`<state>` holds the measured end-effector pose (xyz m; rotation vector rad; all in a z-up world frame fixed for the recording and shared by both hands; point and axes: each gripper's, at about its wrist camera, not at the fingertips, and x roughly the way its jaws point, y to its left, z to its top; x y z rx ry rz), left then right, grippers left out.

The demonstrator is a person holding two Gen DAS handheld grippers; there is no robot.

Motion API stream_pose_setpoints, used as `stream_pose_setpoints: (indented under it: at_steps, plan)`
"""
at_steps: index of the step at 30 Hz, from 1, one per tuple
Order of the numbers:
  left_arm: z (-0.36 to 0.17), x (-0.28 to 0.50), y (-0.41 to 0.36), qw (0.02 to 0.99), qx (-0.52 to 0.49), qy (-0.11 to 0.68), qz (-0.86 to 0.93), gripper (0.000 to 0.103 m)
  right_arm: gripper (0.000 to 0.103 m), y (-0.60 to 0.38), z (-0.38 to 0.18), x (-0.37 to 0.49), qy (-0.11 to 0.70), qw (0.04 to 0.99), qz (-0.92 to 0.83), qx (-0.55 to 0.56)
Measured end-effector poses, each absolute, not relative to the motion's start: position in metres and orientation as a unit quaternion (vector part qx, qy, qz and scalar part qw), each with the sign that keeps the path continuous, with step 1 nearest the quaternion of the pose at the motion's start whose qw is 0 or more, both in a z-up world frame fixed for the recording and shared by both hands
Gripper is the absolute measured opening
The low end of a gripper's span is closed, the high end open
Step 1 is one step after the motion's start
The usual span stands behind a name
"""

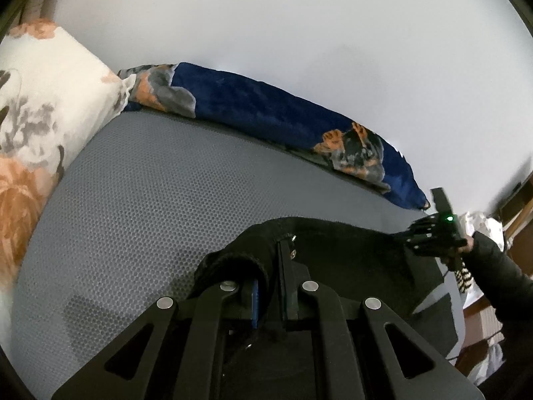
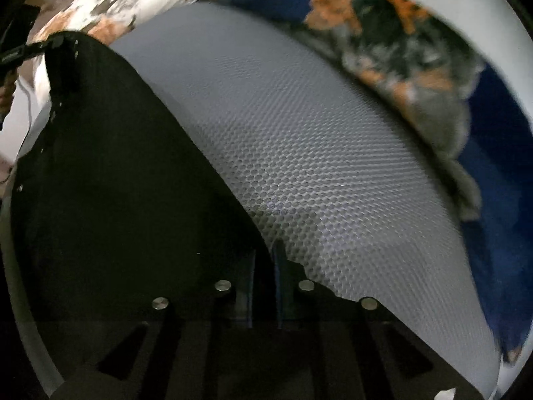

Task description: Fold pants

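Note:
The black pants [image 1: 346, 243] hang stretched between both grippers above a grey mesh mattress [image 1: 150, 200]. My left gripper [image 1: 271, 250] is shut on one end of the pants' edge, with cloth bunched around its fingers. My right gripper [image 1: 429, 236] shows at the right of the left wrist view, holding the other end of the edge. In the right wrist view the pants [image 2: 110, 173] fill the left half as a dark sheet, and my right gripper [image 2: 266, 260] is shut on their edge. The left gripper [image 2: 20, 50] shows at the far left.
A floral white and orange pillow [image 1: 40, 110] lies at the mattress's left end. A navy blanket with orange and grey print [image 1: 266, 113] runs along the far edge by the white wall [image 1: 299, 26]. The mattress [image 2: 316, 150] lies below the pants.

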<state>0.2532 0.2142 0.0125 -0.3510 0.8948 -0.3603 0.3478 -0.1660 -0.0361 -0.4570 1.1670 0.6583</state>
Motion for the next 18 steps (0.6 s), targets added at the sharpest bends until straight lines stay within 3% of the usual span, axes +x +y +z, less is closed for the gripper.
stream_pose_setpoints:
  at_steps: [11, 18]
  plan:
    - [0.033, 0.197, 0.231, 0.874, -0.143, 0.414, -0.211, 0.009, 0.006, -0.197, 0.053, 0.214, 0.476, 0.836, 0.205, -0.179]
    - [0.021, 0.141, 0.250, 0.859, -0.124, 0.435, -0.239, 0.011, 0.005, -0.192, 0.058, 0.136, 0.487, 0.840, 0.202, -0.128]
